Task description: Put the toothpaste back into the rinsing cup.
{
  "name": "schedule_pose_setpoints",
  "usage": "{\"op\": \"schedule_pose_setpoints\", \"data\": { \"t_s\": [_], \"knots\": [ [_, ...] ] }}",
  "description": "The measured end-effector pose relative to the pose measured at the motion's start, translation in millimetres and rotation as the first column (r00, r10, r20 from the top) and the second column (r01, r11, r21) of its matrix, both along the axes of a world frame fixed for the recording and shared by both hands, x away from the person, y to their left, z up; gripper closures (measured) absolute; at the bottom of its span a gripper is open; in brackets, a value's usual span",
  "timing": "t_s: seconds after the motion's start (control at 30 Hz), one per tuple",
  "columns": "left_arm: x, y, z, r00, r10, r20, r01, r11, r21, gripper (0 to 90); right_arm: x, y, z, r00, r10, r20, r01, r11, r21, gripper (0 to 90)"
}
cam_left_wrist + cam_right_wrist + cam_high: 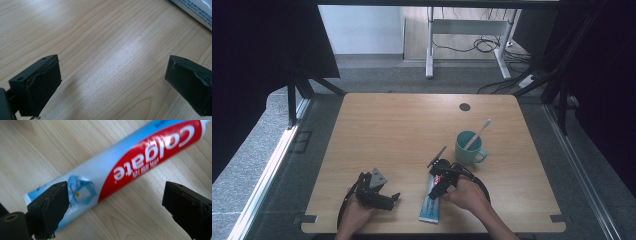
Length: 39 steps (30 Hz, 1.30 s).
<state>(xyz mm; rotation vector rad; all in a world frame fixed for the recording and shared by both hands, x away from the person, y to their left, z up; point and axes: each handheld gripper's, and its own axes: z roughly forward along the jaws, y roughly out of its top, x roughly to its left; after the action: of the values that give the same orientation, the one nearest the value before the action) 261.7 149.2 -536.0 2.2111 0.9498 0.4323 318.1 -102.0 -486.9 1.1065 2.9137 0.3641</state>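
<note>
A Colgate toothpaste tube (430, 204) lies flat near the table's front edge, right of centre. My right gripper (438, 186) hovers just over it, open. In the right gripper view the tube (130, 167) runs slantwise between the spread jaws, its flat end by the left jaw. A teal mug (468, 148) with a white toothbrush (477, 134) leaning in it stands behind the tube. My left gripper (388, 199) rests low at the front left, open over bare wood; a corner of the tube (197, 11) shows at the top right of its view.
The wooden table (402, 130) has a dark round cable hole (465, 107) near its far edge. Black curtains and frame legs stand on both sides. A white desk frame with cables stands on the floor beyond.
</note>
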Motion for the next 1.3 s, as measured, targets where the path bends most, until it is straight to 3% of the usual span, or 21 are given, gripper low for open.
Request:
{"op": "schedule_pose_setpoints", "data": {
  "t_s": [0.23, 0.57, 0.7, 0.83, 1.0, 1.3],
  "knots": [
    [0.3, 0.8, 0.0, 1.0, 0.002, -0.001, -0.002, 1.0, -0.001, 0.5, 7.7, 20.4, -6.3, 0.9997, -0.02, -0.014, 0.02, 0.9986, -0.049, 6.5],
    [0.2, 0.8, -0.5, 1.0, 0.002, -0.001, -0.002, 1.0, 0.004, 0.5, 10.7, 32.1, -10.5, 0.9994, -0.029, -0.019, 0.027, 0.9952, -0.094, 7.5],
    [0.3, 1.6, -0.7, 1.0, 0.009, -0.002, -0.009, 1.0, 0.001, 0.5, 9.6, 33.2, -15.0, 0.9994, 0.0, -0.035, -0.004, 0.9915, -0.13, 18.6],
    [0.4, 1.5, -1.1, 0.9999, 0.01, -0.004, -0.01, 1.0, -0.002, 0.5, 9.7, 27.3, -16.3, 0.9987, 0.009, -0.051, -0.014, 0.9949, -0.1, 25.9],
    [0.7, 0.5, -2.0, 1.0, 0.005, -0.006, -0.005, 1.0, 0.003, 0.5, 10.0, 18.1, -11.3, 0.9978, 0.052, -0.041, -0.055, 0.9936, -0.098, 39.8],
    [1.2, 1.0, -2.9, 0.9999, 0.007, -0.01, -0.007, 1.0, 0.001, 0.6, 9.5, 5.8, -7.4, 0.9925, 0.122, -0.004, -0.121, 0.9841, -0.13, 46.0]
  ]
}}
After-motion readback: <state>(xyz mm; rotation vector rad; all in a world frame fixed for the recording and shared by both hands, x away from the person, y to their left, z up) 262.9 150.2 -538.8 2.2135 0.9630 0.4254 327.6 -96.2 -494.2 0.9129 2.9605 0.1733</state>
